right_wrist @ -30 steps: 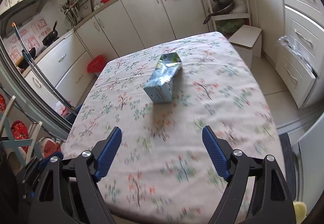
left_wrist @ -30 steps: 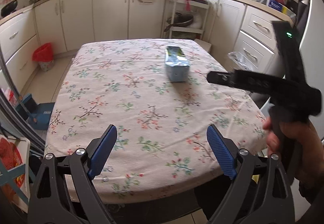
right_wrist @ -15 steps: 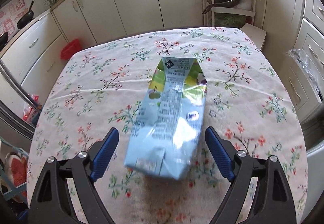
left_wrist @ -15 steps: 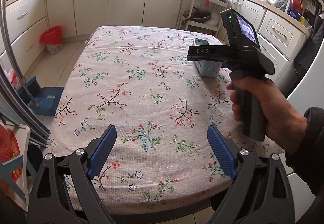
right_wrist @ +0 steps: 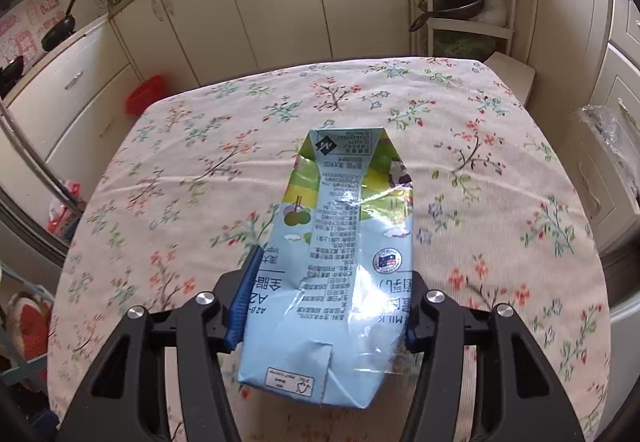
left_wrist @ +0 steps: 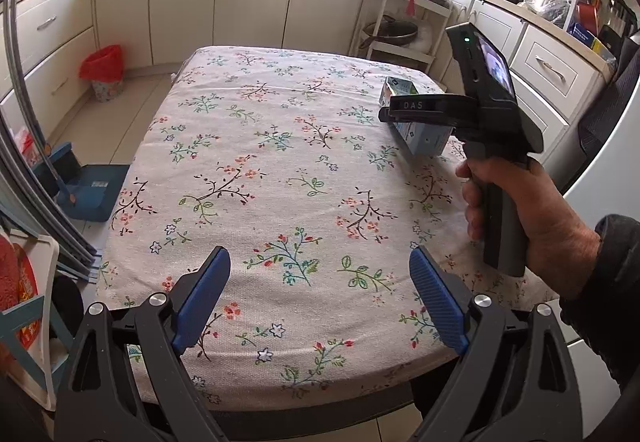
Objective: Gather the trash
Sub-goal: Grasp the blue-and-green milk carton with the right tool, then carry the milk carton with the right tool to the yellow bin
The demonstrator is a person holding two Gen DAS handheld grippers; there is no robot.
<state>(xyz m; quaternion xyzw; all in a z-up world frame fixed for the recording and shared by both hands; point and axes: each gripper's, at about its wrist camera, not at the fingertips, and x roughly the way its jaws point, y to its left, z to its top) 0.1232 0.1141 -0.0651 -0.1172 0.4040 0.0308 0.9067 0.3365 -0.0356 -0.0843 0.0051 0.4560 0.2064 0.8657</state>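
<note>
Right gripper (right_wrist: 320,306): jaws just drawn in and clamped across the near end of a flattened milk carton (right_wrist: 340,262) lying on the flowered table (right_wrist: 180,170), evidently for lifting as trash; left gripper (left_wrist: 320,306) wide, empty, in reserve.

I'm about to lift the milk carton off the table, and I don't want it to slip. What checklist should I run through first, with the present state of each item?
1. Milk carton between the right gripper's fingers: ok, a pad sits against each side.
2. Grip firm: cannot tell; the jaws have just been closing on it, and its wall is creased.
3. Carton still lying on the tablecloth: ok, not lifted yet.
4. Left gripper free: ok, open and holding nothing.
5. Red-lined trash bin in sight: ok, on the floor by the cabinets.
</note>
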